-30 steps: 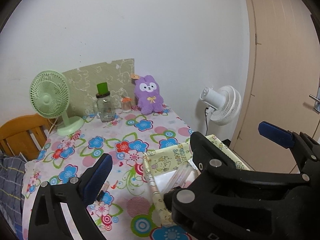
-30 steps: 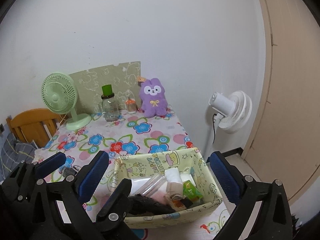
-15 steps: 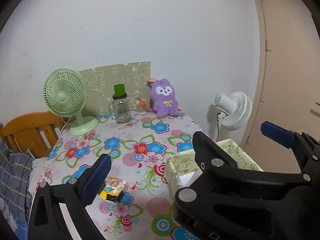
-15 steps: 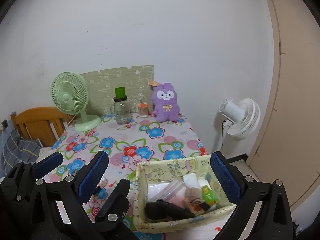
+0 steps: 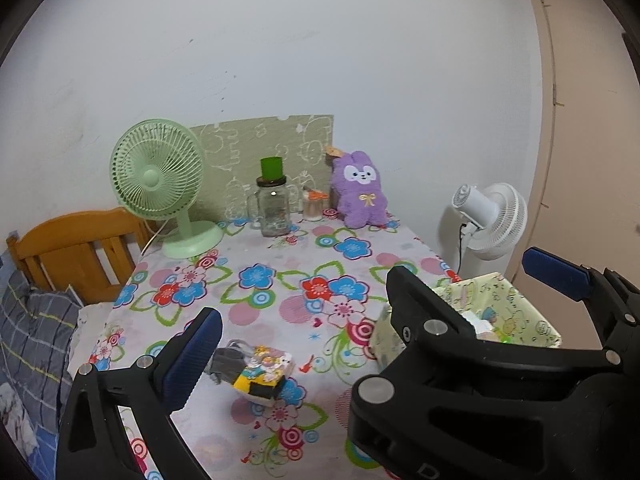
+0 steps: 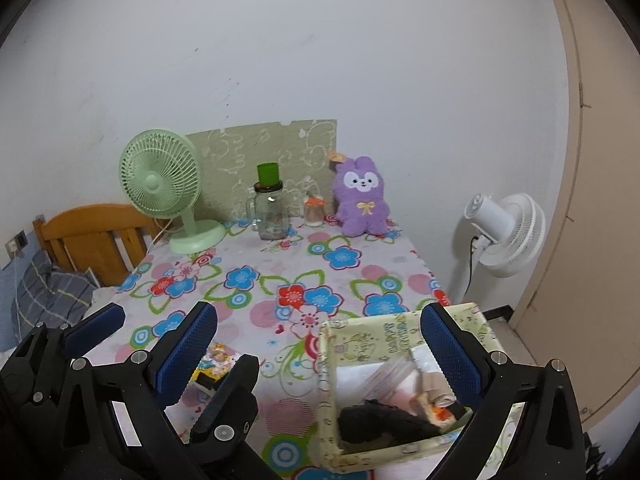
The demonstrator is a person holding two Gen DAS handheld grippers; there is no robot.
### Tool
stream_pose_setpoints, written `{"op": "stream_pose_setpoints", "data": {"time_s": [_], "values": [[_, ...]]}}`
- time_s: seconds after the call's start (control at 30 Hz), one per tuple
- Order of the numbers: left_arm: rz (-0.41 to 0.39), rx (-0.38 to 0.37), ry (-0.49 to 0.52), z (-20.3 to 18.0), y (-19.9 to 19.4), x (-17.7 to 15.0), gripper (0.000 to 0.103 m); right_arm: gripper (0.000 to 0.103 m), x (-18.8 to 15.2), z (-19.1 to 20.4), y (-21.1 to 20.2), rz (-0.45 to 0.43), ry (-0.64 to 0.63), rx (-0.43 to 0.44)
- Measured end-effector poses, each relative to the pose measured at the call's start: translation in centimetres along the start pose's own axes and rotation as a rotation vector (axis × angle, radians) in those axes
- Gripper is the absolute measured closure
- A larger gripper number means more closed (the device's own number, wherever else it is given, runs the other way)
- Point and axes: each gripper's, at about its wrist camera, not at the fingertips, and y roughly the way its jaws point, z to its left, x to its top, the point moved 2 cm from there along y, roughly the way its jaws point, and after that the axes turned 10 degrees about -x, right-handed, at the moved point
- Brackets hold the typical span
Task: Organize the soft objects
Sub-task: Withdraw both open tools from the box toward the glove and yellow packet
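A purple plush bunny (image 5: 361,188) sits upright at the back of the flowered table, also in the right wrist view (image 6: 362,196). A yellow-green fabric basket (image 6: 400,338) at the table's front right holds a black soft item, plastic bags and small packets; its rim shows in the left wrist view (image 5: 516,312). A small colourful pouch (image 5: 262,372) lies on a grey item at the front left, also in the right wrist view (image 6: 214,366). My left gripper (image 5: 376,316) is open and empty above the table front. My right gripper (image 6: 320,344) is open and empty, over the basket's left edge.
A green desk fan (image 5: 160,184), a glass jar with a green cup on top (image 5: 273,204) and a small jar (image 5: 314,204) stand at the back. A white floor fan (image 5: 490,220) and a door are at the right. A wooden headboard (image 5: 76,248) and bedding are at the left.
Both grippers have pulled back and swung left, so more of the table shows. The colourful pouch has come into view at the front left. Both stay open.
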Motion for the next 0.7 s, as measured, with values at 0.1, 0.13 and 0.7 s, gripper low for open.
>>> {"op": "stream_pose_setpoints", "data": {"time_s": [0.1,0.13,0.7], "values": [[0.002,0.006,-0.01,0.9,0.1,-0.3,0.0,0.0,-0.2,0.9,0.4,0.004,-0.007,0.009],[0.001,0.008,-0.012,1.2,0.1,-0.5,0.0,0.0,-0.3,1.1,0.5,0.003,-0.006,0.014],[0.041,0.046,-0.07,6.6,1.7,-2.9,0.0,0.0,-2.1,6.5,3.3,0.034,-0.056,0.093]]}}
